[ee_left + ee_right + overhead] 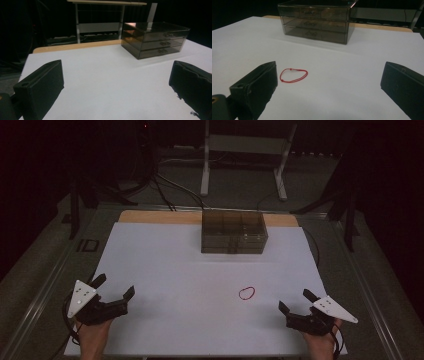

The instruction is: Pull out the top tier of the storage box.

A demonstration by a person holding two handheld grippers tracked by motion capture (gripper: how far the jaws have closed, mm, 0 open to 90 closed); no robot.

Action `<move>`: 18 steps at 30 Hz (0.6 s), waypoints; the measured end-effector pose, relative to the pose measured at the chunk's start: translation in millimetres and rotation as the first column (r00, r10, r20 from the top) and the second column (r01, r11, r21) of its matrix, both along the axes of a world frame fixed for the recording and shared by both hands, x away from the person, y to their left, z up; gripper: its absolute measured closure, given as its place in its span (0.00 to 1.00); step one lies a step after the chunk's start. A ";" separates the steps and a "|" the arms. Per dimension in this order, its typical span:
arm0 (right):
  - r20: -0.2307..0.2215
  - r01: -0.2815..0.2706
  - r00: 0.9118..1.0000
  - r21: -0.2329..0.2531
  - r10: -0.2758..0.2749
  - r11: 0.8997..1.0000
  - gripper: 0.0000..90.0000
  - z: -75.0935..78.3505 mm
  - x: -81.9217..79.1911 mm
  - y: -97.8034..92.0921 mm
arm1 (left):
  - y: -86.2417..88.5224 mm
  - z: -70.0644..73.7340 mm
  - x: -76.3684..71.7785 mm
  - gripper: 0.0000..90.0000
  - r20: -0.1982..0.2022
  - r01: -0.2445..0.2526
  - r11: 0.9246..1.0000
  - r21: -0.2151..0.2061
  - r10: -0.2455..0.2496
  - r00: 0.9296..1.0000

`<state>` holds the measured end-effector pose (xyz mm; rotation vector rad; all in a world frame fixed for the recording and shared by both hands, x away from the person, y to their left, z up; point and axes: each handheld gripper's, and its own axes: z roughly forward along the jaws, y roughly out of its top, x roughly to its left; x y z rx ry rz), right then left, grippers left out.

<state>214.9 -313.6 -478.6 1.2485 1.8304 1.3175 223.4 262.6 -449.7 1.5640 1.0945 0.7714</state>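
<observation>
Red cord loop (246,293) lies flat on the white desk (165,265), near side, right of centre. It's a thin bracelet-like string with a small knot, nothing touching it. In the right gripper view the loop (293,75) sits just past your right claw's left jaw, slightly off to that side, not between the jaws.

Your right claw (297,302) is spread wide, holding nothing. It sits low at the near right edge of the desk, aimed forward and a bit left. The loop is near it, ahead and to its left, apart from it.

Your left claw (115,287) is also spread wide and empty, at the near left edge, well apart from the loop. It's angled toward the desk's middle. In the left gripper view its jaws frame bare white surface.

Smoky clear drawer box (233,232) stands at the far side of the desk, about centre, upright, three drawers stacked, all pushed in. Small handles face you in the right gripper view (315,21). The loop is well apart from the box, on your side of it.

Wood strip of the desk top (160,217) shows past the white sheet at the far edge. Beyond that, a white metal frame (245,155) on the floor in the dark.
</observation>
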 end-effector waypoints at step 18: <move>0.006 0.036 0.999 0.017 -0.037 0.999 0.01 2.0 0.0 -3.3 | -1.2 -11.2 0.6 0.01 -0.010 -0.014 0.999 0.035 0.015 1.000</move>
